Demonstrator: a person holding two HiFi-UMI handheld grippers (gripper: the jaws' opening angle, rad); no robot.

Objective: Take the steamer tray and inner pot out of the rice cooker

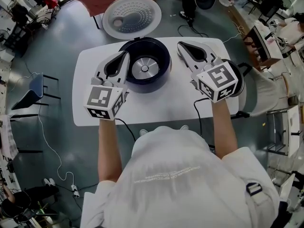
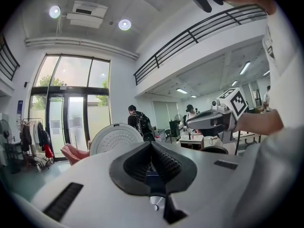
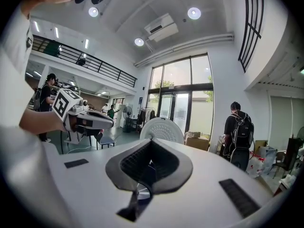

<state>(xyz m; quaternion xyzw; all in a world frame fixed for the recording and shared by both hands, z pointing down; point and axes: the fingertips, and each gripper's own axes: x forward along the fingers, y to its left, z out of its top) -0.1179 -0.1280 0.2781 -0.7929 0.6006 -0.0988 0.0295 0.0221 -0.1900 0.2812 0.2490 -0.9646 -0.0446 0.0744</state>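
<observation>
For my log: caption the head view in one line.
Shut left gripper and shut right gripper flank the open rice cooker on a white table, silver base plate exposed.

White table point(image 1: 156, 108) with rounded corners, sitting on a grey floor point(image 1: 66, 127). The rice cooker point(image 1: 145, 65) is on it, right between the left claw point(image 1: 126, 55) and the right claw point(image 1: 181, 44), with its lid point(image 1: 130, 15) flipped open out past the claw tips. A dark round thing point(image 1: 241, 80) sits at the table edge behind the right claw, mostly hidden, so no idea what it is.
</observation>
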